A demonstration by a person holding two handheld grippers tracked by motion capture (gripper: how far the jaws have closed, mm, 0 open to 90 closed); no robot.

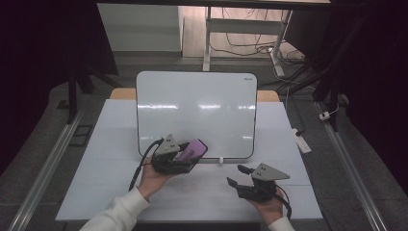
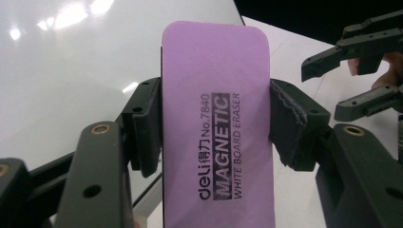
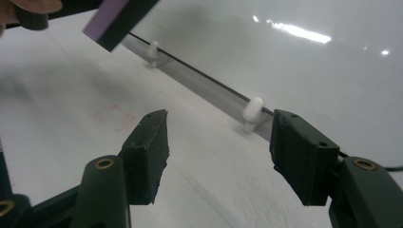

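Observation:
A purple magnetic whiteboard eraser (image 2: 216,109) sits between the jaws of my left gripper (image 1: 188,156), which is shut on its two long sides. In the high view the eraser (image 1: 194,148) hangs over the lower left part of the whiteboard (image 1: 197,108). My right gripper (image 1: 238,175) stands open on the table in front of the board's lower right corner, nothing between its fingers (image 3: 147,152). The right gripper view looks along the board's bottom edge, with the eraser's corner (image 3: 107,23) at the top left. The right gripper (image 2: 354,71) also appears at the far right of the left gripper view.
The whiteboard lies on a white table (image 1: 115,159). Two small white pegs (image 3: 252,113) stand along the board's lower frame. A power strip (image 1: 303,140) lies on the floor to the right. Desk legs and cables (image 1: 250,45) are behind the table.

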